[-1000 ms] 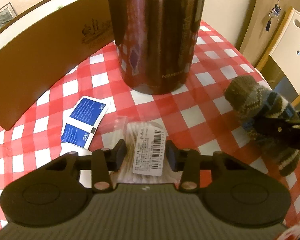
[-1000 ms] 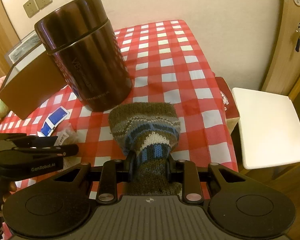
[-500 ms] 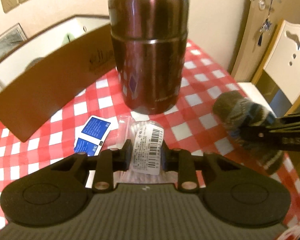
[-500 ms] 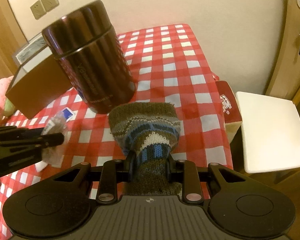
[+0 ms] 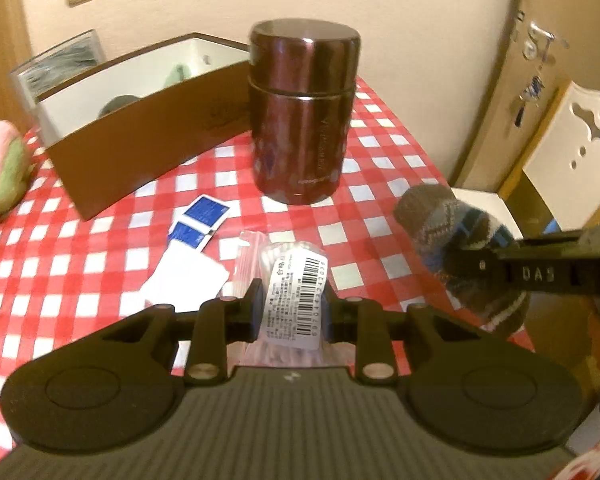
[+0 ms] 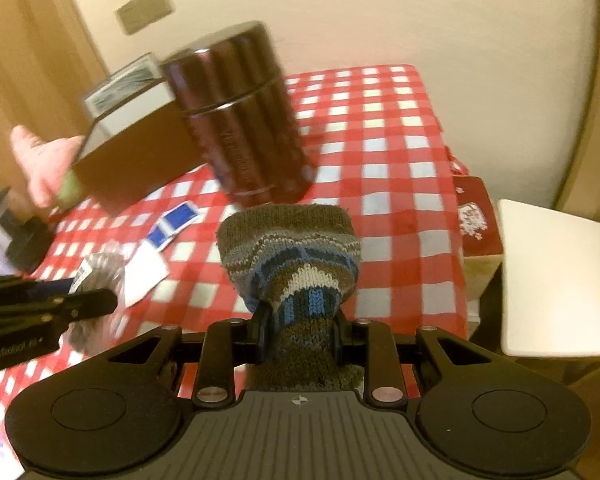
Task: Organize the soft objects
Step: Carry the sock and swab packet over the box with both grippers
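Two grippers are seen above a red-and-white checked table (image 5: 380, 160), each clamped on something soft. The left gripper (image 5: 292, 312) is clenched on a clear bag (image 5: 284, 276) of cotton swabs with a barcode label; the bag is pinched between both pads and held clear of the cloth, its top end pointing toward 12 o'clock. In the right wrist view the same bag (image 6: 96, 276) shows at 9 o'clock, gripped by the left gripper (image 6: 100, 300).

The right gripper (image 6: 300, 332) is clenched on a knitted sock (image 6: 296, 256), brown with blue and grey bands; the sock is squeezed at its middle and its rounded end sticks forward toward 12 o'clock. From the left wrist view the sock (image 5: 440, 220) is seen at 3 o'clock, held by the right gripper (image 5: 480, 268).

A dark brown flask (image 5: 304, 112) stands upright on the cloth at 12 o'clock. An open brown box (image 5: 148, 160) with a white inside sits just beside it, at 10 o'clock; whether they touch cannot be told. Dark and green shapes lie inside the box but are too blurred to name. Blue-and-white packets (image 5: 200, 220) and a white card (image 5: 184, 280) lie flat on the cloth between box and bag. A pink and green plush (image 5: 0, 168) is seen at 9 o'clock, at the table's edge. A white chair (image 6: 556, 276) stands beside the table at 3 o'clock in the right wrist view.
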`<state>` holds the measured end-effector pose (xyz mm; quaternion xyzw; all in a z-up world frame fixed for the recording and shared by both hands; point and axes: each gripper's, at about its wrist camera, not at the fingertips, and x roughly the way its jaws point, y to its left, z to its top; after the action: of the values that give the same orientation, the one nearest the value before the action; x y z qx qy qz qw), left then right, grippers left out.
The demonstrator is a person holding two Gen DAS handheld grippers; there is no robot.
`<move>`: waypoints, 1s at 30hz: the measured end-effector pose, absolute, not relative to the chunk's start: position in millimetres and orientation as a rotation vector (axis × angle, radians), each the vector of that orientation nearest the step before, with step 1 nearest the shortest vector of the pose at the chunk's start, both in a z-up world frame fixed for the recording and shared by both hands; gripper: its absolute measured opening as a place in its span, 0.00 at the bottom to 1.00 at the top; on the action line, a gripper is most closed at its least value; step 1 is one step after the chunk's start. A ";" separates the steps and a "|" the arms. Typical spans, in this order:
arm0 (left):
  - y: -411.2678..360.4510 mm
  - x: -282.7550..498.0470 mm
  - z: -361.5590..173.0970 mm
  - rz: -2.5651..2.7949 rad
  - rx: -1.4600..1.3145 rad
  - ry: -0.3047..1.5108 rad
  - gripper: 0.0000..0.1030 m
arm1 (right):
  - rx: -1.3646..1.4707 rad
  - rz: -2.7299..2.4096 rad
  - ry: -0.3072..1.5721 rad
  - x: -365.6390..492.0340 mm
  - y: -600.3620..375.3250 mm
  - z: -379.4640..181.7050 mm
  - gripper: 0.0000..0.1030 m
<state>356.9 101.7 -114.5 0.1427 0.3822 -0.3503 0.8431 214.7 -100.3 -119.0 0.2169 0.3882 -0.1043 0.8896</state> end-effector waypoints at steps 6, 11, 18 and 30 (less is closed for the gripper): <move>128.1 336.7 -92.1 -0.652 0.260 0.795 0.25 | 0.424 -0.099 0.796 206.9 -73.3 -105.0 0.27; 150.0 334.2 -76.2 -0.622 0.237 0.791 0.25 | 0.409 -0.035 0.786 211.9 -49.2 -91.9 0.27; 174.4 374.6 -60.5 -0.634 0.226 0.757 0.25 | 0.397 -0.026 0.743 238.6 -18.8 -73.3 0.27; 204.6 494.6 -29.1 -0.722 0.272 0.646 0.25 | 0.367 -0.090 0.697 351.2 26.7 -52.3 0.27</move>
<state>494.6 204.6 -29.1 0.1303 0.3095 -0.3459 0.8761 351.2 26.7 -52.3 0.1790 0.3394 -0.0439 0.9224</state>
